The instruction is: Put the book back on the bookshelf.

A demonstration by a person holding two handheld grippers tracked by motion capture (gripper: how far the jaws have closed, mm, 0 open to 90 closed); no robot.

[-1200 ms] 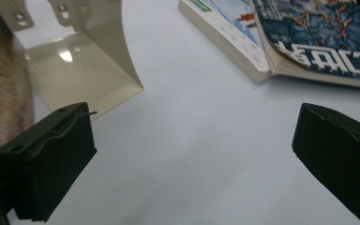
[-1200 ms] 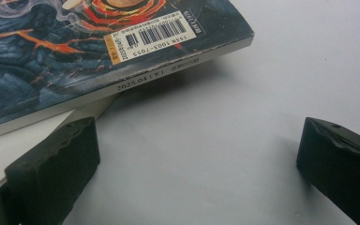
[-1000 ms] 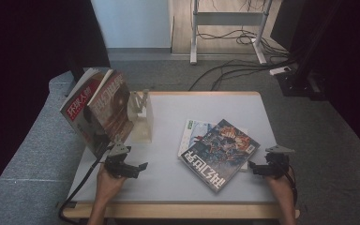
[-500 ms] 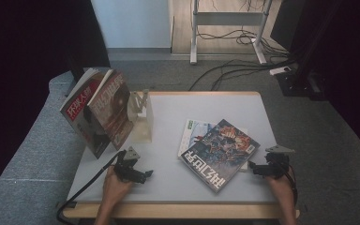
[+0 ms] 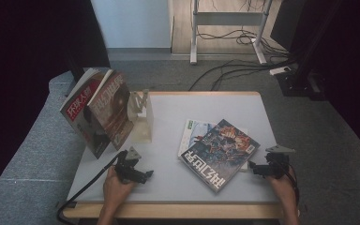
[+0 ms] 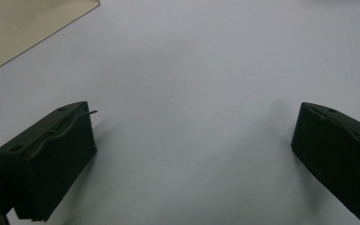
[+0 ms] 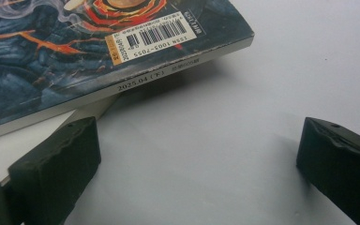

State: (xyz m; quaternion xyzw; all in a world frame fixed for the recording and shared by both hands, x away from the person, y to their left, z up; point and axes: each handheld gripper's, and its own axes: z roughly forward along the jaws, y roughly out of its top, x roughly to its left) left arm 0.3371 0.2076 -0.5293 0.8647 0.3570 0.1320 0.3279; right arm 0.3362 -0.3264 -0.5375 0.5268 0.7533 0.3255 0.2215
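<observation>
A dark-covered magazine (image 5: 218, 153) lies on top of a white one (image 5: 192, 133) in the middle right of the table (image 5: 201, 105). Its spine and barcode (image 7: 154, 35) sit just beyond my right gripper (image 5: 257, 168), which is open and empty at the magazine's right corner. Two magazines (image 5: 98, 111) stand tilted against a clear acrylic stand (image 5: 142, 119) at the table's left edge. My left gripper (image 5: 143, 174) rests open near the front left, empty, its jaws over bare table, with a corner of the stand's base (image 6: 28, 26) beyond them.
A grey sofa (image 5: 33, 159) runs along the table's left side. Cables and a desk frame (image 5: 225, 33) lie on the floor beyond the far edge. A dark cabinet (image 5: 309, 42) stands at the far right.
My left gripper has moved right and slightly toward the front edge, away from the standing magazines. The right gripper has stayed where it was.
</observation>
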